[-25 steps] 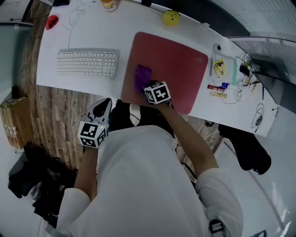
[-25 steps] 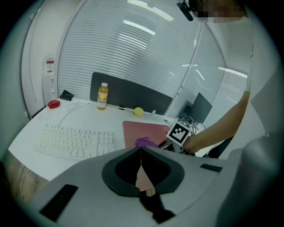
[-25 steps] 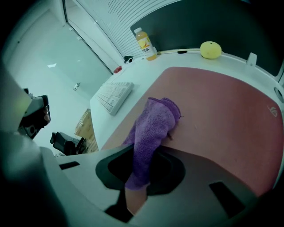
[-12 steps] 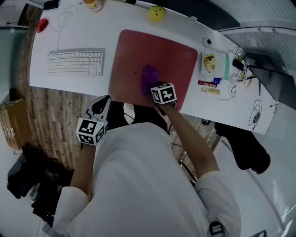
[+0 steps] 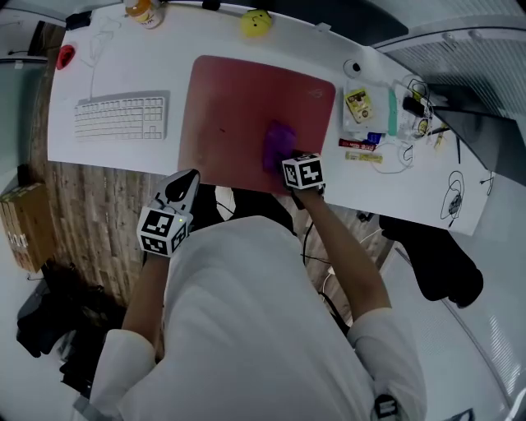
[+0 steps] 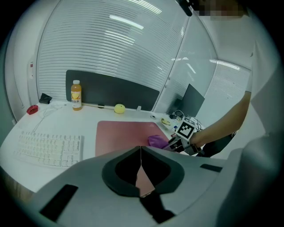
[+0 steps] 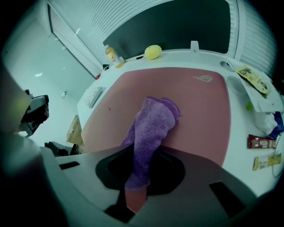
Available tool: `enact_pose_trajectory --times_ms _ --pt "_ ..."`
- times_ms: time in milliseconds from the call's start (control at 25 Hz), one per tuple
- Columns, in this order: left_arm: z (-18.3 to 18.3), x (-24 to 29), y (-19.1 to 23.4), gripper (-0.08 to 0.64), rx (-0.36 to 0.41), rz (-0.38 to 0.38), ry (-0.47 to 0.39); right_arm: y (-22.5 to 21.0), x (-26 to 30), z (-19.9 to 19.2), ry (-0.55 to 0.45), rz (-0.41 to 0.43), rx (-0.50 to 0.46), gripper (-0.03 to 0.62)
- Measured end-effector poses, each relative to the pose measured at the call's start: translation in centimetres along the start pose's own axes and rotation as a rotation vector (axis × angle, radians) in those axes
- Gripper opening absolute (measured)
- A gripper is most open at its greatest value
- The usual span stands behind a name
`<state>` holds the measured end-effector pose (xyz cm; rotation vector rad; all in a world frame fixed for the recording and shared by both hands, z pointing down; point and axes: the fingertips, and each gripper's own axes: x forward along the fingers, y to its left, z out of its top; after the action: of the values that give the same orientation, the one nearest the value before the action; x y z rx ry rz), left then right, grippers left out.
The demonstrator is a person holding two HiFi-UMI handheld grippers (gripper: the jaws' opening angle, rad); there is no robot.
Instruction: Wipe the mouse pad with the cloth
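Observation:
A dark red mouse pad [image 5: 238, 107] lies on the white desk [image 5: 123, 70]. A purple cloth [image 5: 278, 145] rests on its near right part, and my right gripper [image 5: 285, 161] is shut on the cloth's near end. In the right gripper view the cloth [image 7: 153, 122] runs from between the jaws out over the mouse pad [image 7: 199, 111]. My left gripper [image 5: 184, 180] hangs off the desk's near edge, left of the right one, shut with nothing in it. The left gripper view shows its closed tips [image 6: 141, 148], the pad [image 6: 122, 132] and the cloth [image 6: 157, 141] beyond.
A white keyboard [image 5: 121, 118] lies left of the pad. A yellow ball [image 5: 256, 23], a bottle [image 5: 141, 10] and a small red object [image 5: 66, 56] stand along the far edge. Snack packets and cables [image 5: 370, 123] crowd the right side. A cardboard box [image 5: 20, 226] sits on the floor.
My right gripper has dragged the cloth rightwards along the pad's near part, from left of the middle to right of it. The left gripper has stayed in place.

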<state>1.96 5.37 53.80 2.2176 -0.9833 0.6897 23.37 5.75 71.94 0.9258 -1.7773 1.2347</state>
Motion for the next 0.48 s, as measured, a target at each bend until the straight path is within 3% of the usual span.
enact_pose_trajectory --times_ms 480 --pt "1.3 3.5 -3.0 0.02 0.02 -0.022 0.008 -6.2 -3.1 -3.0 -0.001 -0.018 0.06 0.074"
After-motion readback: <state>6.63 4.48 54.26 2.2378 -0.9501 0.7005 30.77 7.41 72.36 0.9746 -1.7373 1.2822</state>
